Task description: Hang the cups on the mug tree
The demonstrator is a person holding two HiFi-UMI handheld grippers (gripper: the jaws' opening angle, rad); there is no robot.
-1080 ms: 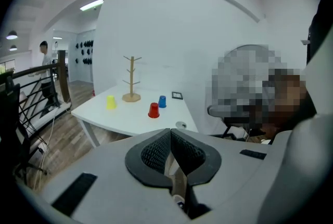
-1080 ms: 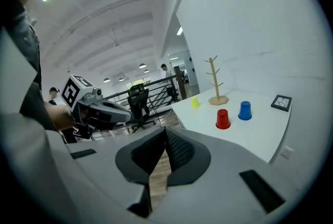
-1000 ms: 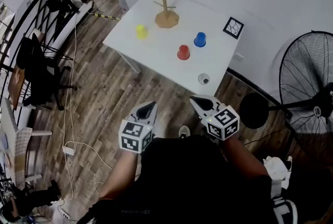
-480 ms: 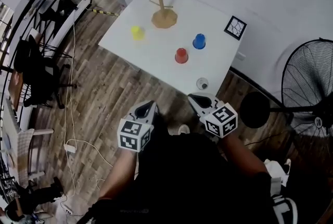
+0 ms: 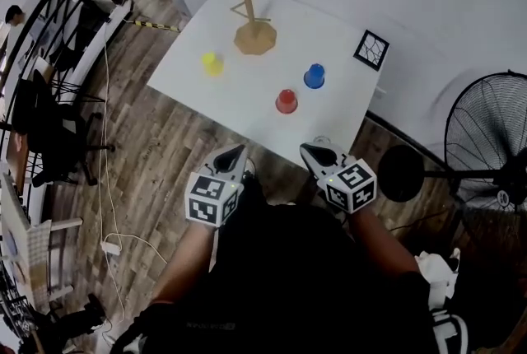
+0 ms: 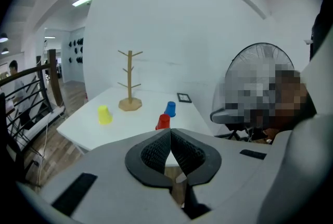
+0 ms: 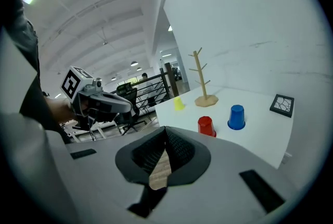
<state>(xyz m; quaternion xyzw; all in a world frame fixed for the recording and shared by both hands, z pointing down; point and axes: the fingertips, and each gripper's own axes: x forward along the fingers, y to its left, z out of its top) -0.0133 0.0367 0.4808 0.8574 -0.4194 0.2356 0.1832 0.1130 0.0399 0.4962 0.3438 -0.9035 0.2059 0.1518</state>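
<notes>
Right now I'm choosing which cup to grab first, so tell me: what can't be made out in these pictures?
- Head view: a small object at the near edge of the table is mostly covered by the right gripper, so what it is cannot be told.
- All views: the red cup, blue cup and yellow cup are too small to show any handles.

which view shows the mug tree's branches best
The left gripper view: the mug tree stands upright and side-on against the plain wall, every branch distinct. The head view sees the mug tree from steeply above, foreshortened. The right gripper view shows it side-on too, but tilted in frame.
</notes>
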